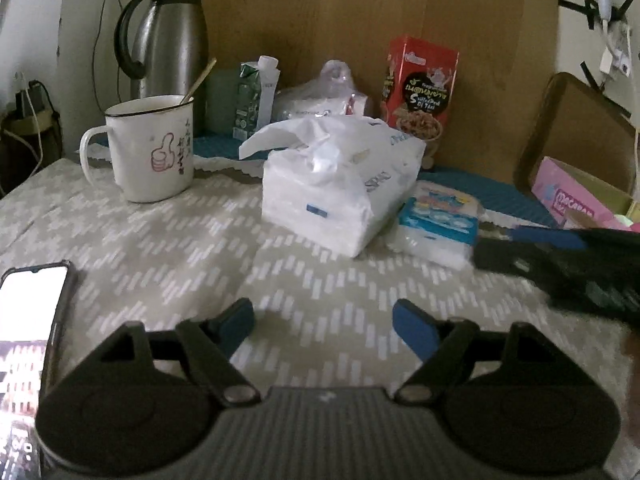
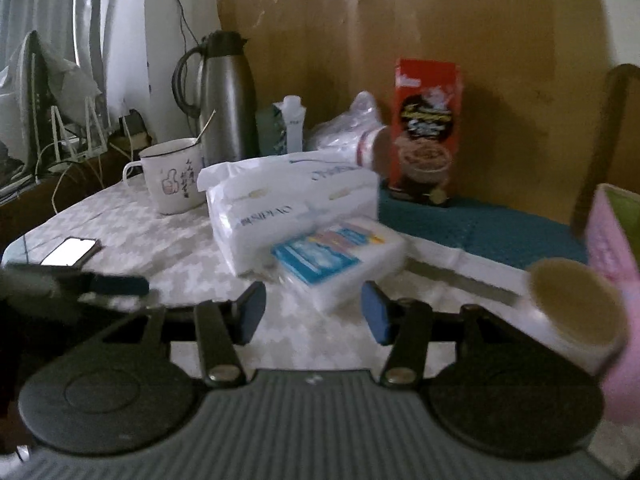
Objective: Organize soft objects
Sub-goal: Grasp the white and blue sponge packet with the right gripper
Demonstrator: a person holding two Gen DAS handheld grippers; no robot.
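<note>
**While both grippers gape empty: soft packs at mid-table**

Left gripper: blue pads spread wide, nothing between, only patterned tablecloth beneath. Right gripper: pads parted, gripping nothing, pointing at the near corner of the small blue-and-white tissue pack, not touching it.

Just beyond, in the left wrist view: small tissue pack flat on the cloth, touching the right side of the large white tissue pack; one tissue standing up from the large pack's torn top. Right gripper's dark, blurred fingers entering from the right, tips just beside the small pack.

Left of the packs: white enamel mug with thumbs-up print, spoon inside. Phone, screen lit, at the near left edge.

Behind, against brown board: steel thermos jug, green-and-white carton, clear plastic bag, red snack box on blue mat.

Far right: pink box; roll with cardboard core, seen end-on beside the right gripper.
</note>
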